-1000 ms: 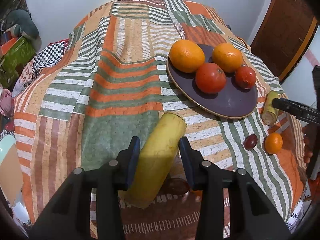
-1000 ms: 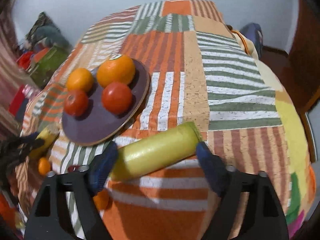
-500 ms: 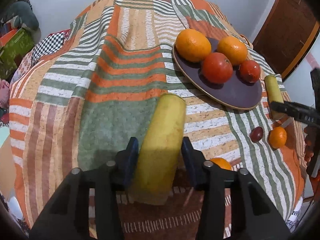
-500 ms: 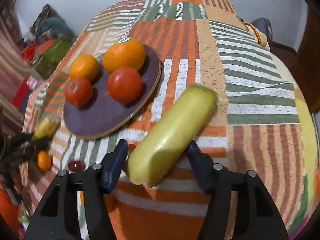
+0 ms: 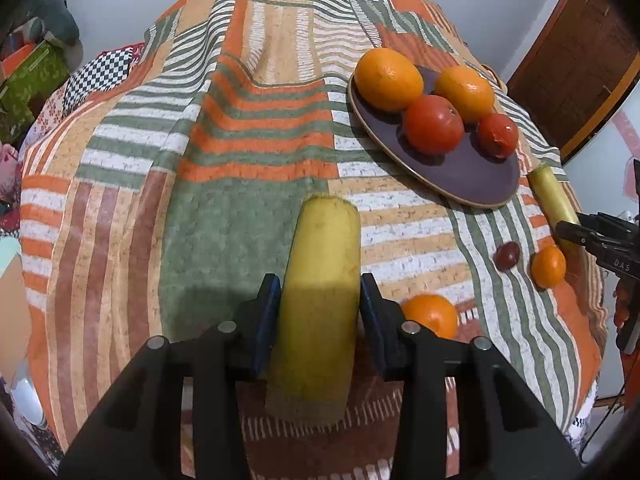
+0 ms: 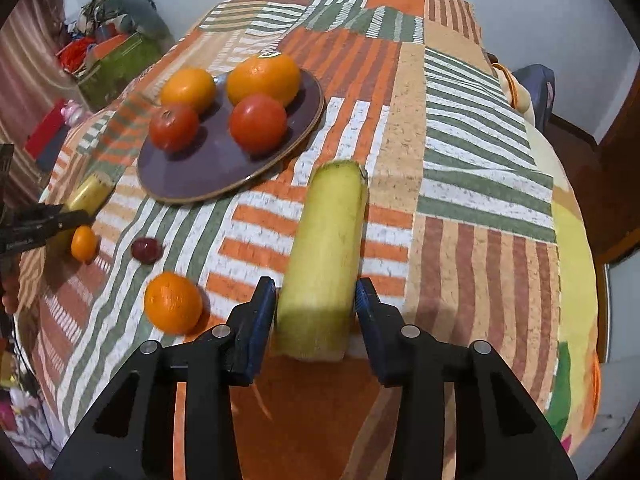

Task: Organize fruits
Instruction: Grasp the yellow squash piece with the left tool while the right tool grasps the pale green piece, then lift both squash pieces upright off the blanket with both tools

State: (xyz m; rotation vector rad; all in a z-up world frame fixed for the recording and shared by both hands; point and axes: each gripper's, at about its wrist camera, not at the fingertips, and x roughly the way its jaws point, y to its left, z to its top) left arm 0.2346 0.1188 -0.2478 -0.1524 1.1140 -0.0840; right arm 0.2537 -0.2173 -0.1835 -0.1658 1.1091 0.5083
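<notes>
Nearby, plate (image 6: pixel 224 168) w/ fruit, loose orange (image 6: pixel 173 302) beside.

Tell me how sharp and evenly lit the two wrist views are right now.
Left wrist view: sharp, but strong fisheye bulge in the striped cloth; the left gripper shades the near half of its yellow piece. Right wrist view: slight motion blur on the loose orange and cloth; shadow under the right gripper.
</notes>
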